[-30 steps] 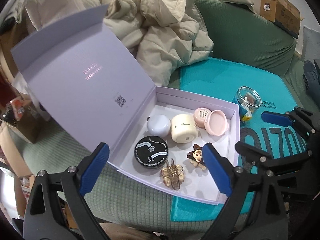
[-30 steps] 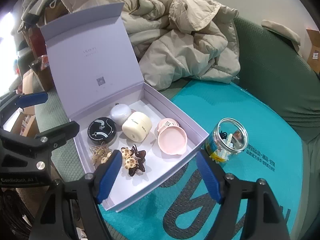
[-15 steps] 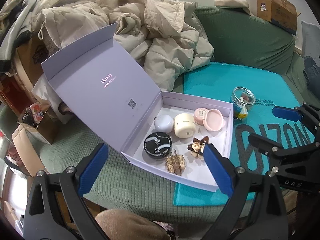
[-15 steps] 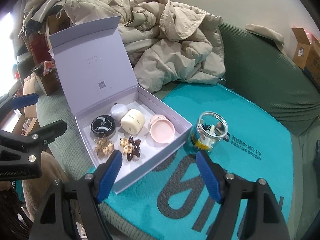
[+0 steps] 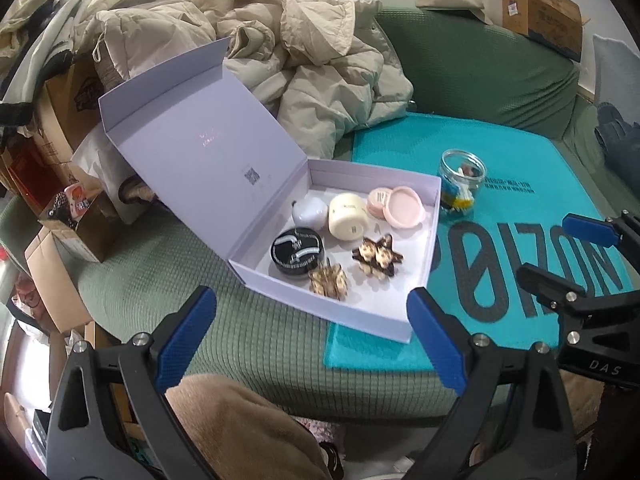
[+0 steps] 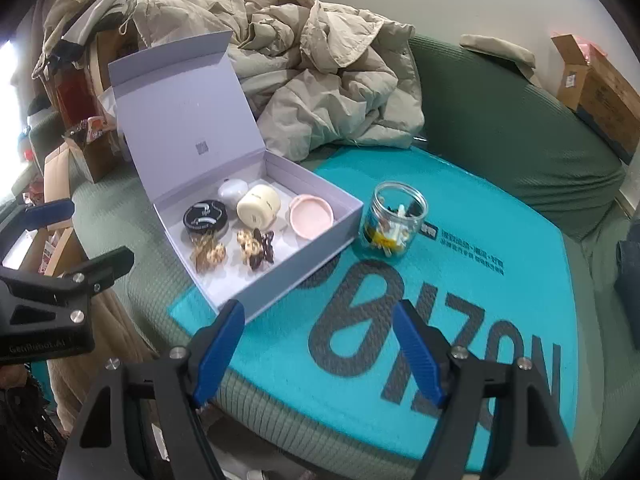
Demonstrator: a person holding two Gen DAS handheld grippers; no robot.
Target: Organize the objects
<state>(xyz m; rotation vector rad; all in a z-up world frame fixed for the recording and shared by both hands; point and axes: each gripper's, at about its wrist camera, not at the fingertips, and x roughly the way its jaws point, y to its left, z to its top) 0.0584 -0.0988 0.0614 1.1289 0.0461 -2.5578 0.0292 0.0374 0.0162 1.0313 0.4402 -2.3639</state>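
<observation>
An open lilac box (image 5: 394,326) (image 6: 320,256) with its lid (image 5: 200,152) raised lies on a green sofa, partly on a teal mat (image 6: 460,280). Inside sit a black round compact (image 5: 298,255) (image 6: 205,216), a white pot (image 5: 310,213), a cream jar (image 5: 348,222) (image 6: 258,205), a pink open case (image 5: 402,211) (image 6: 311,216) and two brown hair claws (image 5: 329,282) (image 5: 378,258). A glass jar (image 5: 462,188) (image 6: 394,220) of small items stands just right of the box. My left gripper (image 5: 310,334) and right gripper (image 6: 318,346) hover open and empty, short of the box.
A heap of beige jackets (image 5: 312,68) lies behind the box. Cardboard boxes (image 5: 56,120) crowd the floor at left, and another (image 5: 536,8) sits on the sofa back. A person's tan-clad knee (image 5: 248,420) shows under the left gripper.
Both grippers have drawn back from the box, which now looks smaller and farther. Neither has taken hold of anything and the jaws stand as before.
</observation>
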